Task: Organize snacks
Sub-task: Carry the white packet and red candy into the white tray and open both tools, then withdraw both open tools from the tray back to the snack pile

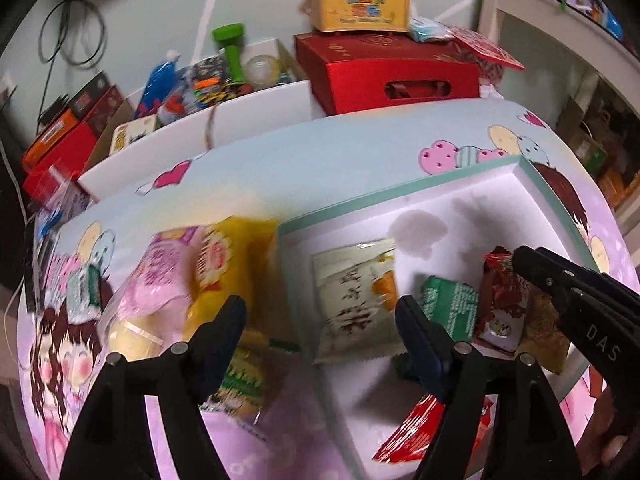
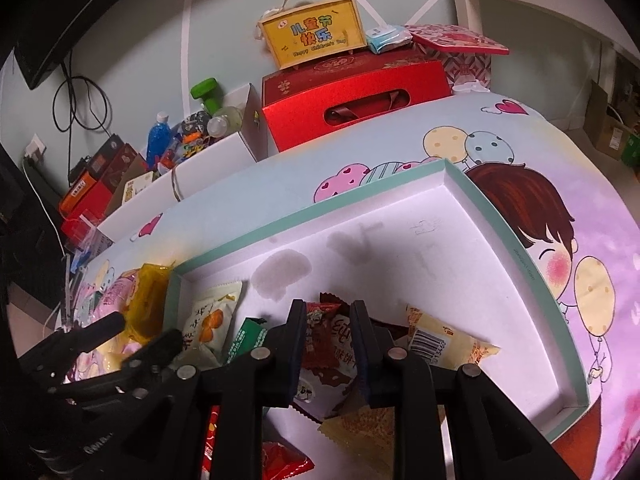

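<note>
- pink packet and yellow packet lie on the cartoon-print table cover, outside the tray, just left of its left wall; both are blurred in the left wrist view.
- a green-and-yellow packet lies on the cover below them, partly behind the left finger.
- left gripper hangs over the tray's left wall, fingers released and spread wide; nothing is pinched between them. one finger is over the outside packets, the other over the tray floor.
- white packet with an orange picture lies flat inside the tray, near its left wall, seen between the open left fingers and not touched by either.
- green packet lies just right of the white one, inside the tray.
- red packet lies on the tray floor nearer the cameras.
- right gripper is clenched on a dark red-brown packet; both pads press its sides, over the tray floor.
- a pale yellow packet with a barcode lies just right of the right gripper, in the tray.
- an orange-brown packet lies under the gripper; its edges are partly hidden.
- tray's far and right parts are bare white with grey stains.
- beyond the table: red gift box with a yellow handled box on top.
</note>
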